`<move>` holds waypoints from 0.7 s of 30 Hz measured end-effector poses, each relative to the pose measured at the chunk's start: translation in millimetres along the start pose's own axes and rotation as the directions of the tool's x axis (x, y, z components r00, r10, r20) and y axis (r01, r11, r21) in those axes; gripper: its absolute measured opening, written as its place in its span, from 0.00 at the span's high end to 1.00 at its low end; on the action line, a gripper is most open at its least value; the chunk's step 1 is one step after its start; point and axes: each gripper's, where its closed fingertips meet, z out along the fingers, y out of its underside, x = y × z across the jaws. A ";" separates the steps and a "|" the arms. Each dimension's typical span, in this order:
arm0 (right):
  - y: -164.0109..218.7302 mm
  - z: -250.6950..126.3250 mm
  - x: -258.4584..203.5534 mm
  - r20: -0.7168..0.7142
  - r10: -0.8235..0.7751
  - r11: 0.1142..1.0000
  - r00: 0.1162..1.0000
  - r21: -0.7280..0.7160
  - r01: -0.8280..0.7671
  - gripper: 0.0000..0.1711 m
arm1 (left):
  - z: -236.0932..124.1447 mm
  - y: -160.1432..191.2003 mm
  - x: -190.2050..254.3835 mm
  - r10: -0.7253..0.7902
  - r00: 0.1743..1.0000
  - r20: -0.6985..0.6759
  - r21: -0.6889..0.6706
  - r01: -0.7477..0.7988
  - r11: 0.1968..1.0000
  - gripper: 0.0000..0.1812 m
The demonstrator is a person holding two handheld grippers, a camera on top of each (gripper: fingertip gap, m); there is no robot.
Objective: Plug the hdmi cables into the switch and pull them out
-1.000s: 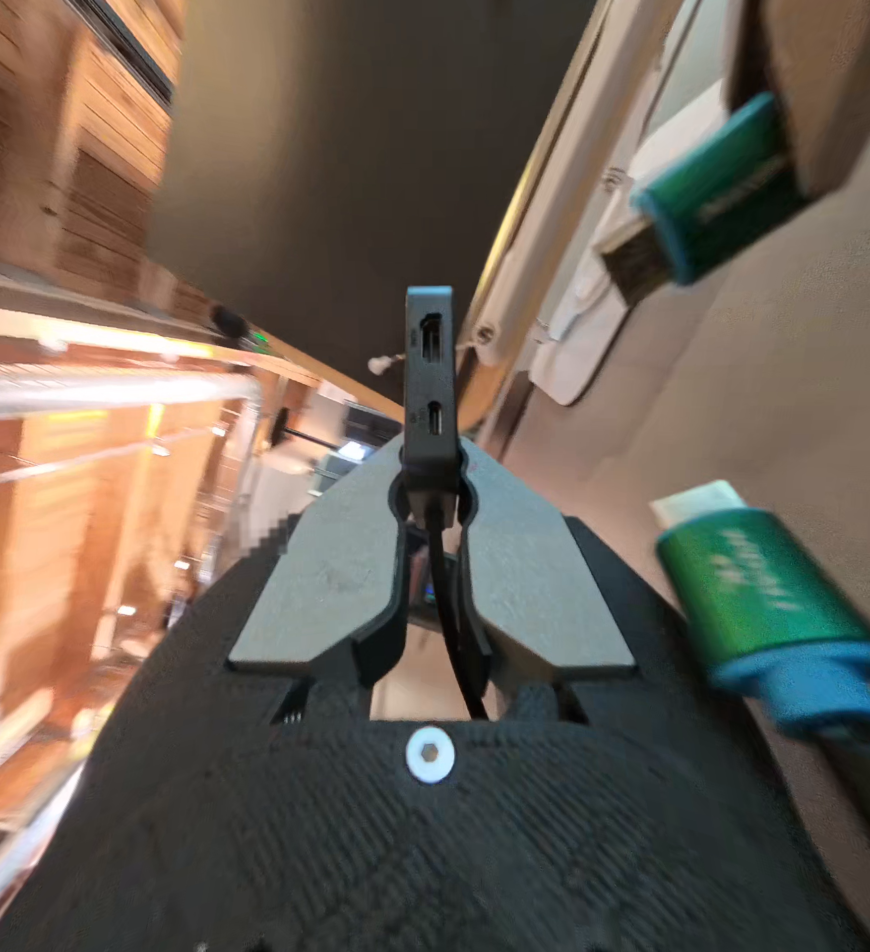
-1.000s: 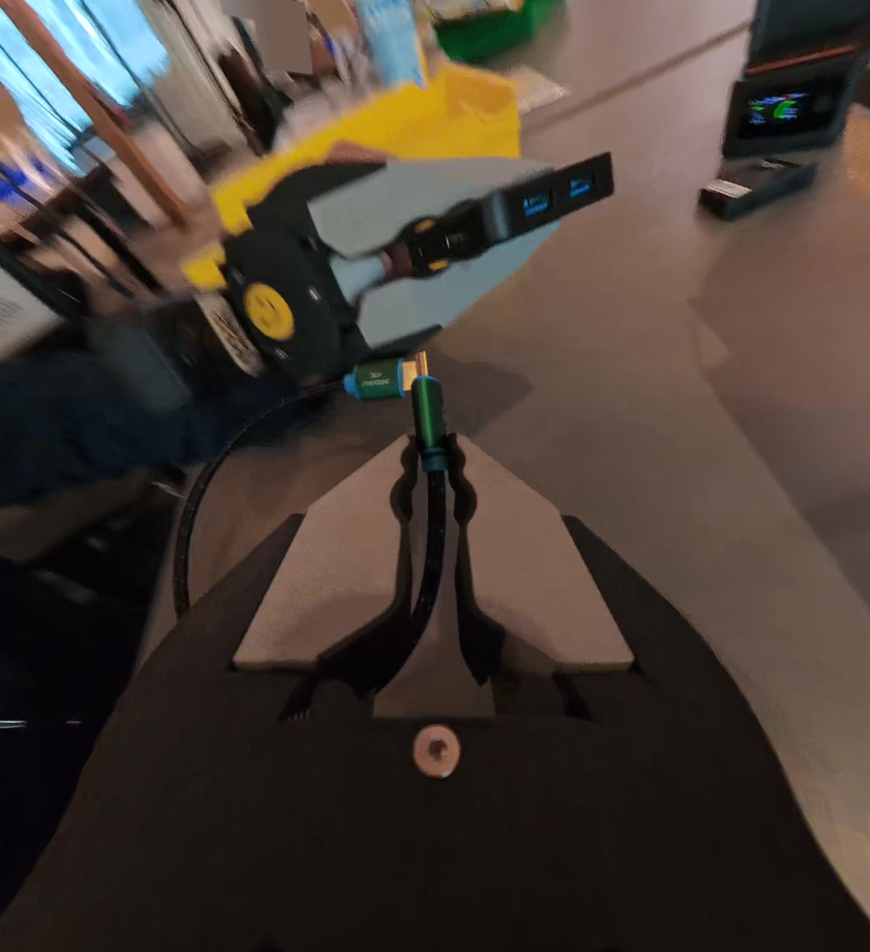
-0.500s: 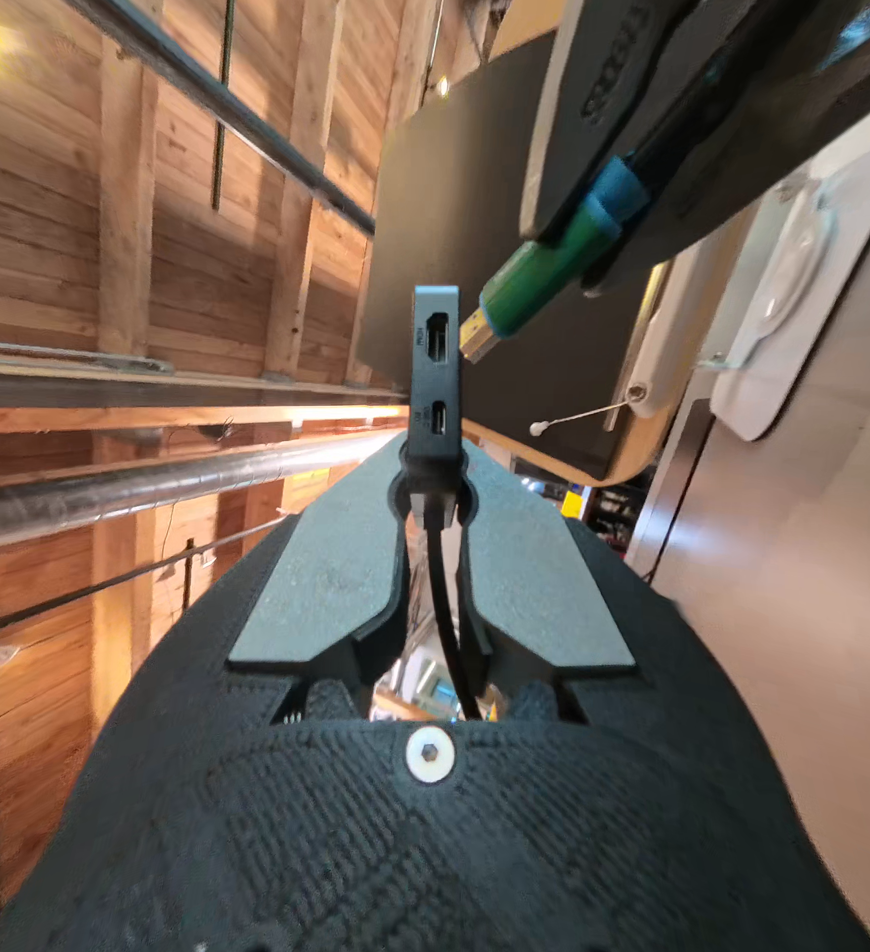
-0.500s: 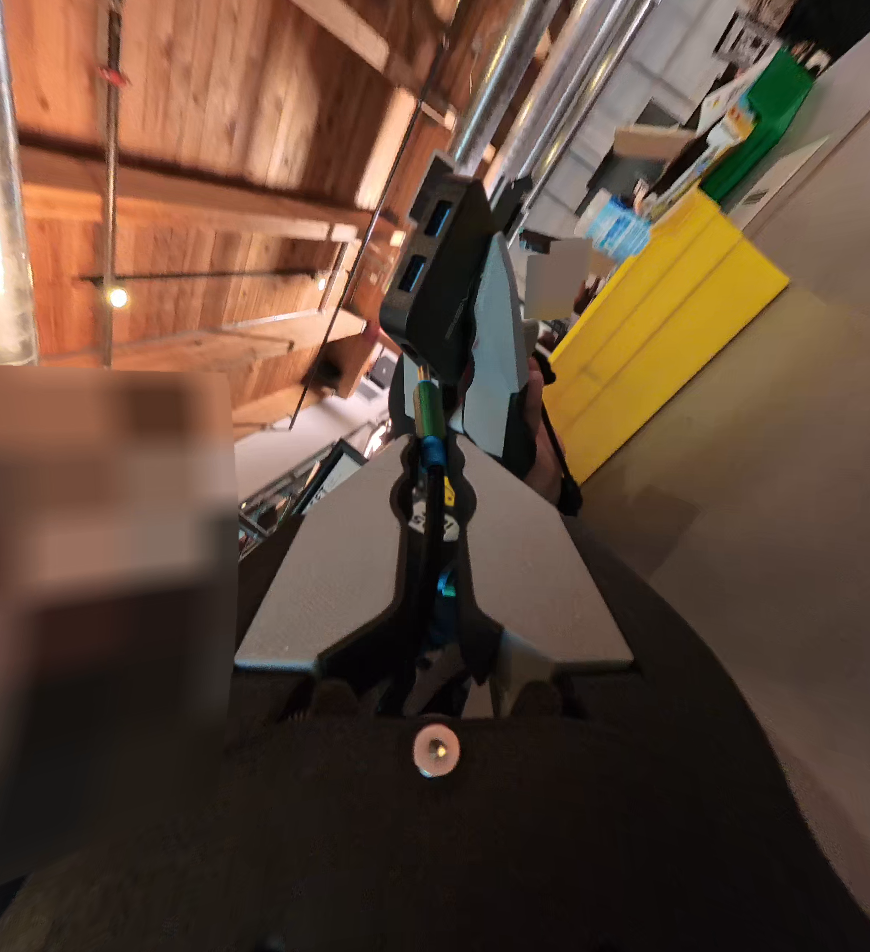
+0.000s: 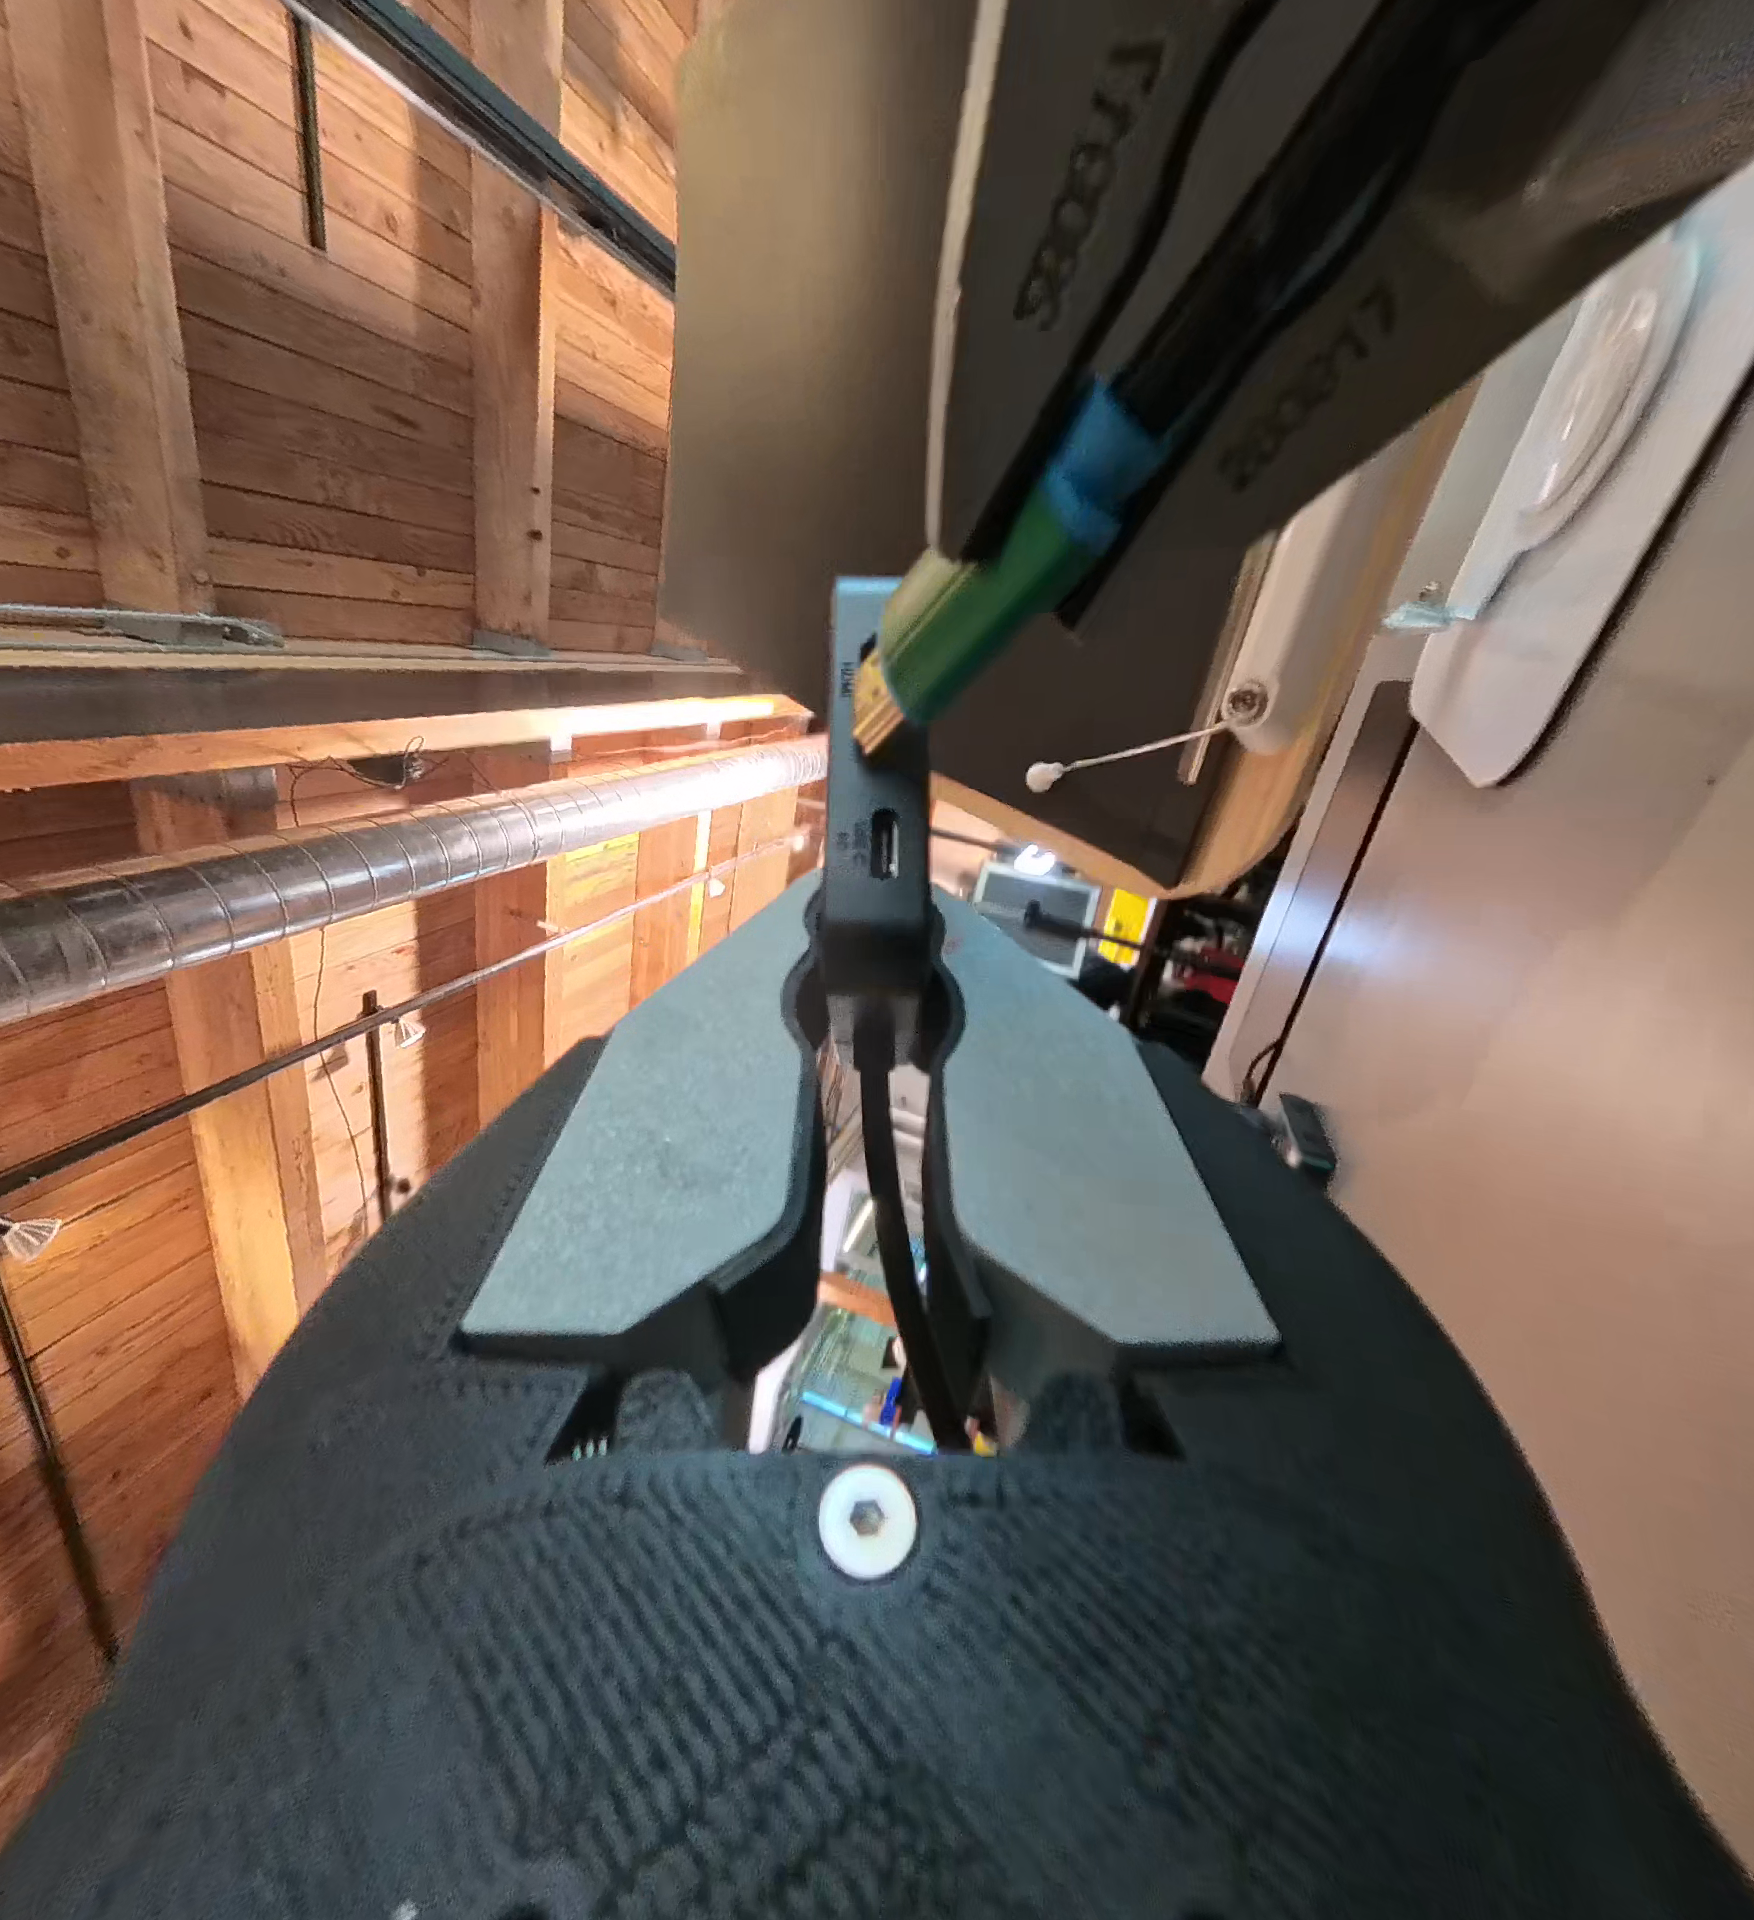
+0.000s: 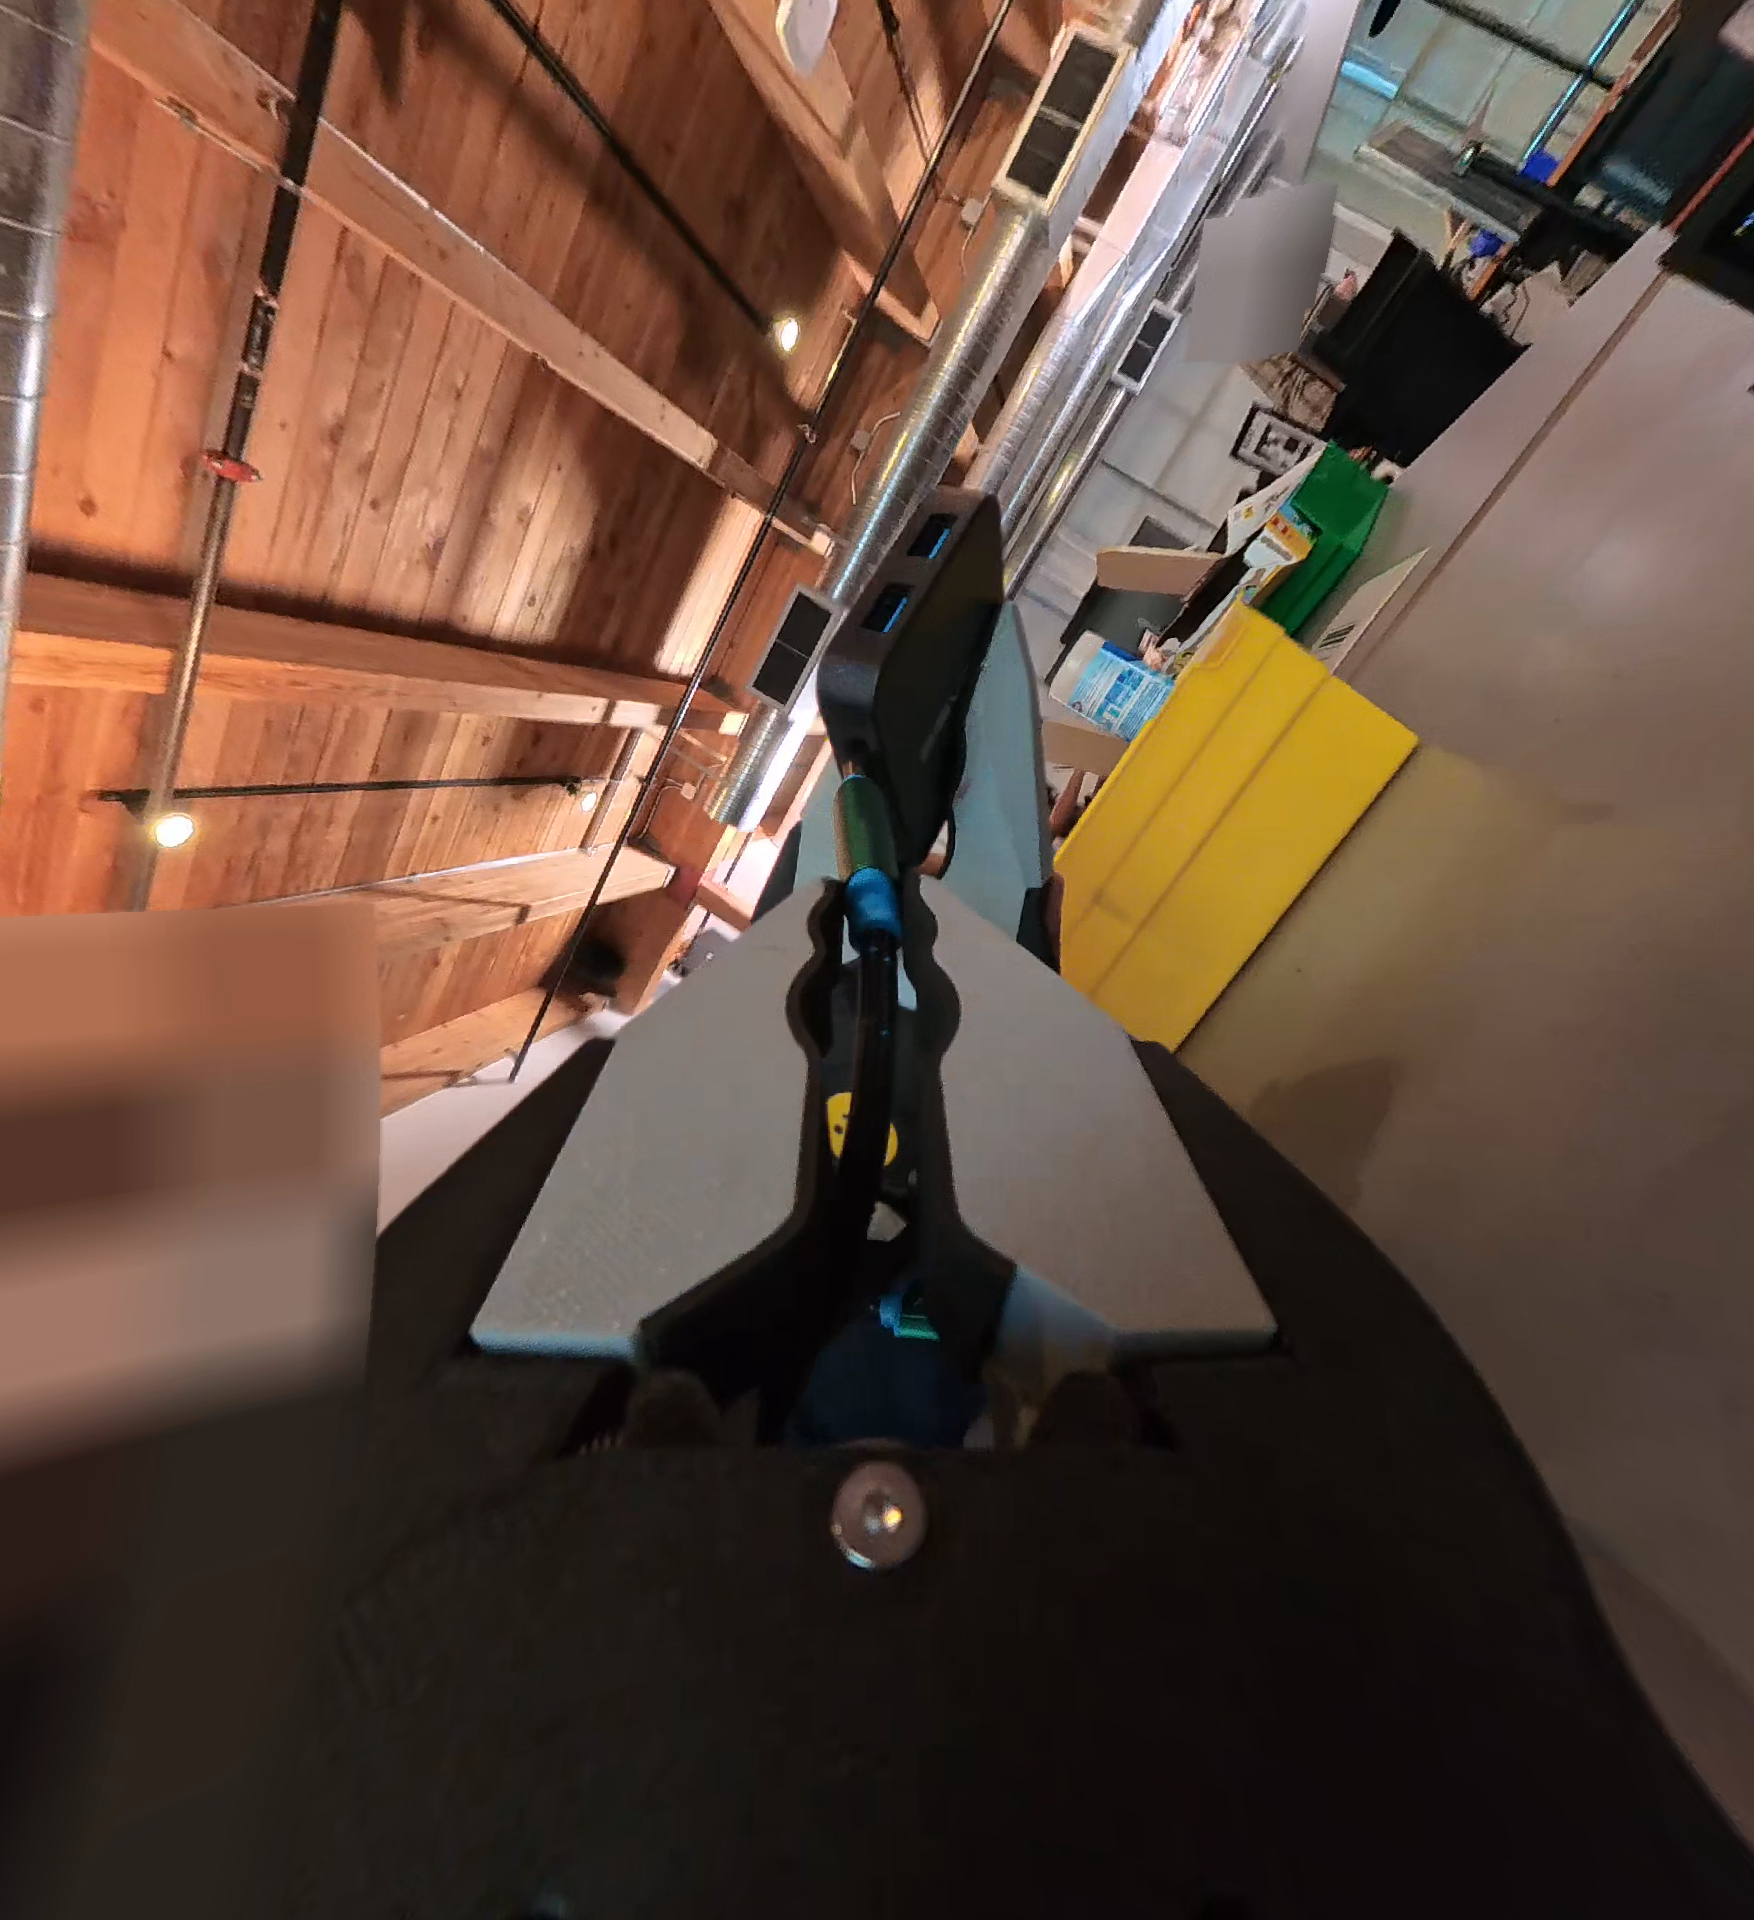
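Switch [image 5: 873, 831] upright; HDMI plug [image 5: 966, 634] angles down-left.

The left tool [image 5: 875, 940] is seen filling the lower half of its frame: a black body with a ridged, woven-looking printed texture, two flat grey wedge-shaped fingers [image 5: 665, 1174] edged in black, and a pale hex screw [image 5: 867, 1522] at lower centre. The right tool [image 6: 878, 925] is built alike (its body looks smoother and darker), with lighter grey fingers [image 6: 691, 1174] and a silver screw [image 6: 878, 1522]. Scalloped notches are cut near both tips.
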 end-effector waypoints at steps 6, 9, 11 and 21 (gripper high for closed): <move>-6.2 -2.3 11.5 -0.051 0.016 0.997 0.999 0.080 -0.012 0.95 | 3.2 6.3 11.0 0.026 0.999 -0.036 -0.038 -0.027 0.999 0.94; -8.2 -5.3 17.1 -0.080 0.024 0.994 0.996 0.107 -0.016 0.96 | 3.2 6.0 16.5 0.037 0.998 -0.060 -0.048 -0.040 0.998 0.94; -8.1 -5.1 17.8 -0.074 0.035 0.993 0.997 0.117 -0.026 0.95 | 3.5 5.7 18.5 0.034 0.997 -0.070 -0.053 -0.037 0.998 0.94; 5.6 -11.3 36.6 -0.158 0.095 0.995 0.983 0.023 -0.092 0.96 | -5.0 8.3 39.6 0.178 0.975 -0.135 0.019 -0.177 0.984 0.94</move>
